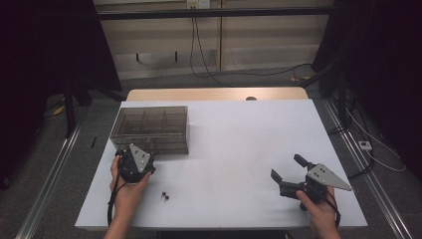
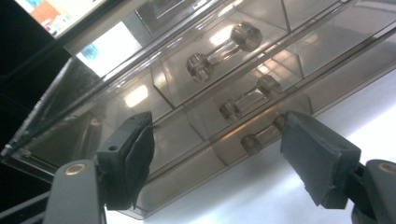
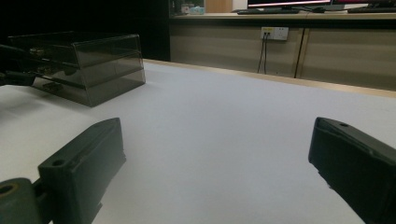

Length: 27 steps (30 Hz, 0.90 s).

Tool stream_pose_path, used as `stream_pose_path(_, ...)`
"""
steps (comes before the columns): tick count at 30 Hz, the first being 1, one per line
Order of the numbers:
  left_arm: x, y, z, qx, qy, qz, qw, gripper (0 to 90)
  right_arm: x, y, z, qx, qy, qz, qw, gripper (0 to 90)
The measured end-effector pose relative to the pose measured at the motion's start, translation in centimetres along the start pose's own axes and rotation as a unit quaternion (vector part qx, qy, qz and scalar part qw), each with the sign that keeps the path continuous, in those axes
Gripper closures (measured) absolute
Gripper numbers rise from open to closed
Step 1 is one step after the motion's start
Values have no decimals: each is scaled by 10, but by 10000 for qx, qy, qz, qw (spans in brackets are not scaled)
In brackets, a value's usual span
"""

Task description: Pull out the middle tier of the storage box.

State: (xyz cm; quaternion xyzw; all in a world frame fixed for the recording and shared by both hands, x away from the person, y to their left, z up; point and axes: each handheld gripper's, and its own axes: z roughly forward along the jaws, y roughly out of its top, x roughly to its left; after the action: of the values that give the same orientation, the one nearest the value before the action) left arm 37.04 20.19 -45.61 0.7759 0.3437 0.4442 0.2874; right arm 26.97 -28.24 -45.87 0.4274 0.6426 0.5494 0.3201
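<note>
Reaching for the lowest drawer handle [image 2: 261,135] of the smoky clear-plastic drawer box [image 1: 152,128], at ten o'clock on the white desk [image 1: 234,144]; left gripper [image 2: 217,147] unclenched, straddling that glossy dumbbell-shaped bar without pressing it; next, clamping rubbery pads on it and pulling straight, by best judgement; right gripper [image 1: 288,172] released, idle at four o'clock; two small black beads [image 1: 164,195] at seven o'clock.

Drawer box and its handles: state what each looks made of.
Drawer box: smoky clear plastic, probably acrylic, glossy; the inner dividers show through and the walls mirror lights. Handles: clear plastic bars with darker round ends, shiny with bright glints; ends may be metal.
</note>
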Motion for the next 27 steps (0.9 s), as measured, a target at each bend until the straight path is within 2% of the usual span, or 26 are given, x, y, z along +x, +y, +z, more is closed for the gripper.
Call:
stream_pose_path(3,-1,0,0,-21,19,60,10000,285,0,0,0,-5,-2,1,10000,30)
stream_pose_path(12,-2,1,-1,-42,107,522,9986,352,0,0,0,-4,3,2,10000,30)
stream_pose_path(15,-2,0,-1,-62,124,603,9981,379,0,0,0,-6,5,0,10000,30)
stream_pose_path(22,-4,0,-2,-81,128,862,9962,451,0,0,0,-5,6,-1,10000,30)
stream_pose_path(27,-6,0,-2,-91,209,1076,9939,488,0,0,-1,-15,2,17,10000,30)
